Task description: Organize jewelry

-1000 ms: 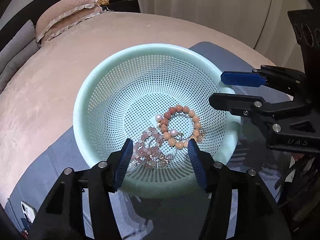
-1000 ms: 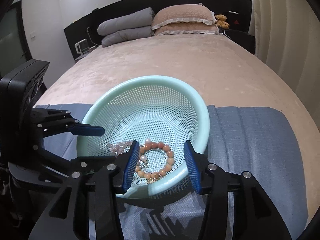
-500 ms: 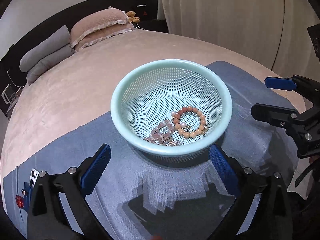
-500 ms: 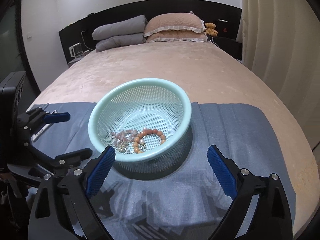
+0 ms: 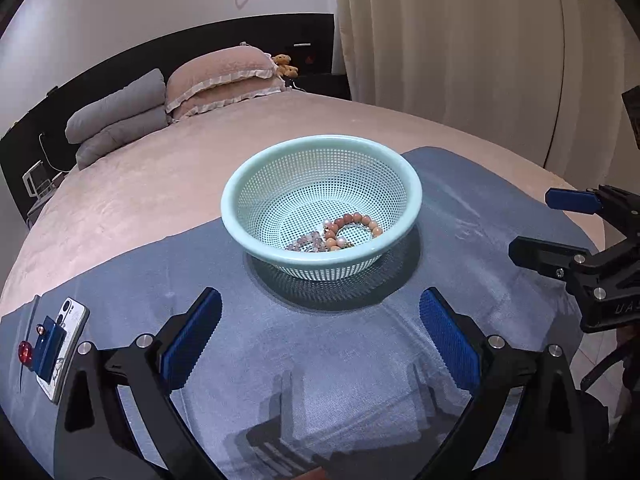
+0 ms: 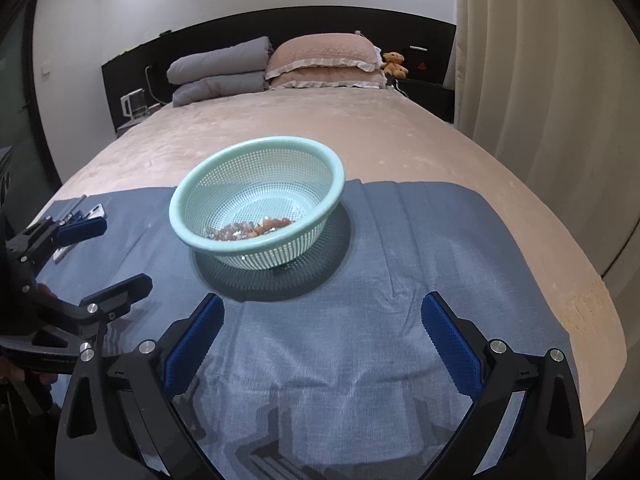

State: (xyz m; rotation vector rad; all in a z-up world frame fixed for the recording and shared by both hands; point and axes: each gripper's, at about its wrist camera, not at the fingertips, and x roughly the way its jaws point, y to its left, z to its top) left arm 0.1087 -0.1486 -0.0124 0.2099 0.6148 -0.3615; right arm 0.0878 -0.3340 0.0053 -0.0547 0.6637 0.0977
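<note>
A mint-green perforated basket (image 5: 240,216) (image 6: 180,216) stands on a blue cloth (image 5: 320,360) (image 6: 400,280) spread on the bed. Inside lie an orange-pink bead bracelet (image 5: 356,222) (image 6: 276,225) and a pale pink bead bracelet (image 5: 308,242) (image 6: 228,233) side by side. My left gripper (image 5: 320,340) is wide open and empty, well back from the basket. My right gripper (image 6: 322,340) is also wide open and empty, back from the basket. Each gripper shows at the edge of the other's view: the right gripper (image 5: 560,228), the left gripper (image 6: 108,256).
A phone with a blue clip and a red bead (image 5: 60,344) lies on the cloth at the left edge. Pillows (image 6: 320,64) and a small teddy bear (image 6: 394,64) sit at the headboard. A curtain (image 5: 480,60) hangs to the right of the bed.
Both grippers have pulled back and up from the basket and opened wide. The basket and the two bracelets have stayed in place.
</note>
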